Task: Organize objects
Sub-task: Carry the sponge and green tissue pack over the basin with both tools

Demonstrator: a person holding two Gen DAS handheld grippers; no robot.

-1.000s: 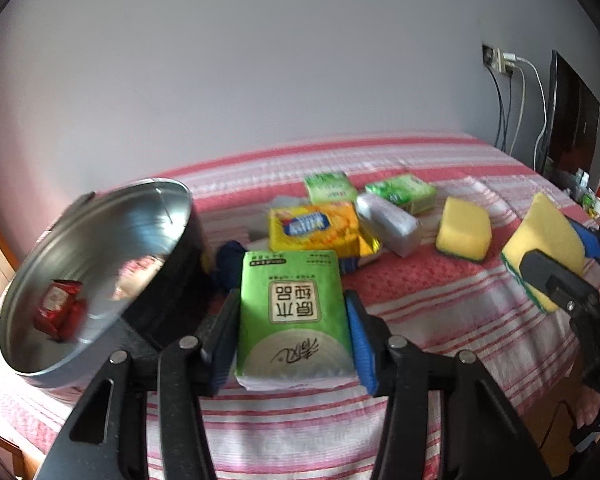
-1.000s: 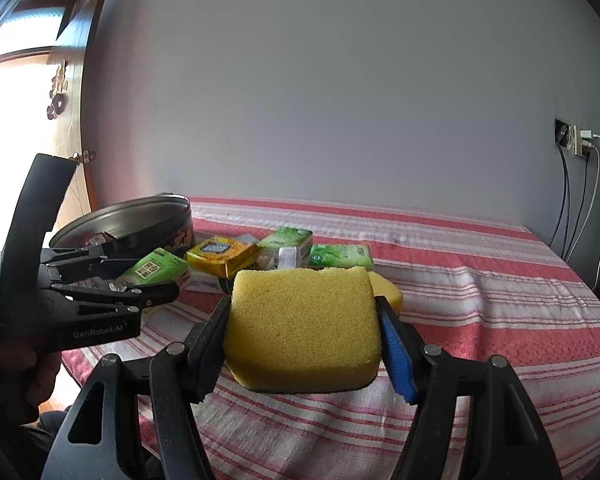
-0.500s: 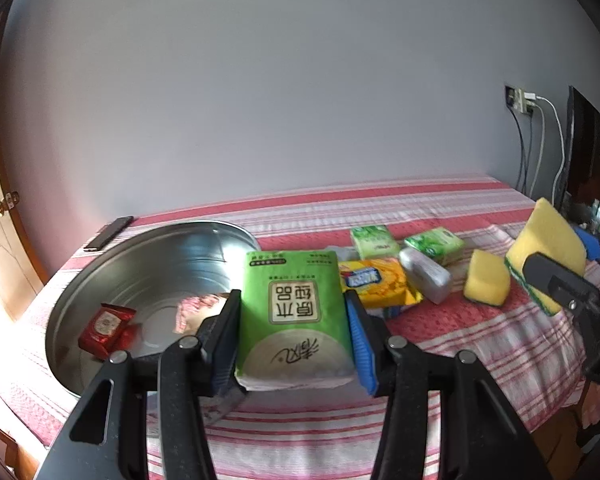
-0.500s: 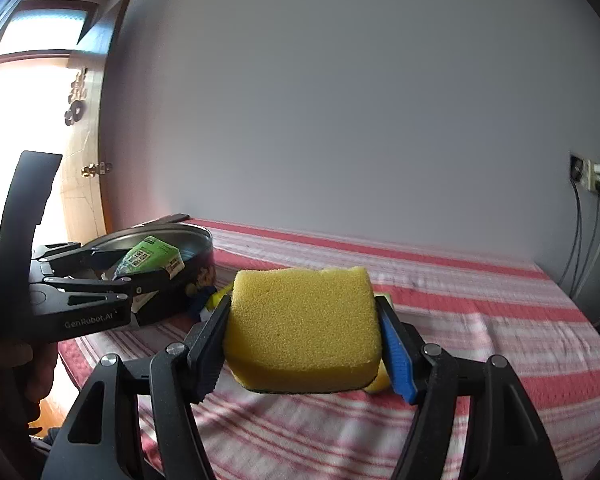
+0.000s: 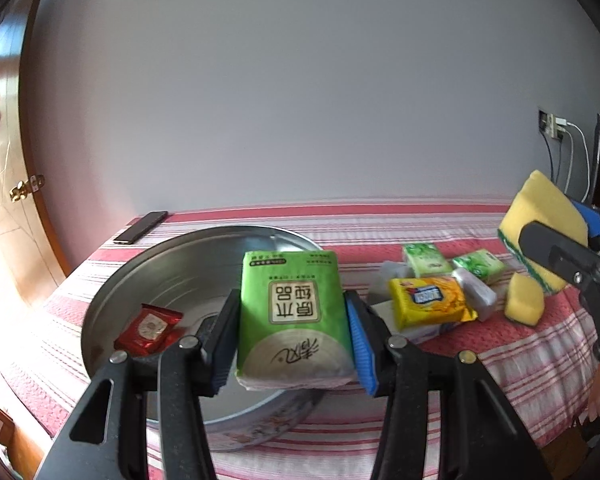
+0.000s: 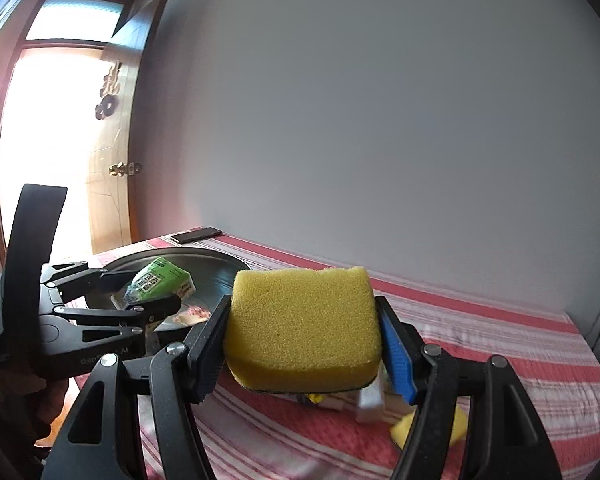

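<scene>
Red-striped surface [image 5: 420, 224] against a grey wall. Left tool [image 5: 291, 344] grips a tissue pack [image 5: 293, 312] above the basin [image 5: 219, 256] near the left edge. Right tool [image 6: 304, 340] grips a sponge [image 6: 300, 324], hiding packets behind.

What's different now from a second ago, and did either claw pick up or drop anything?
Both views have swung toward the metal basin, so the green tissue pack in the left gripper now hangs over it. The right gripper brought its yellow sponge closer too. Nothing was picked up or dropped. The red packet in the basin stayed put.
</scene>
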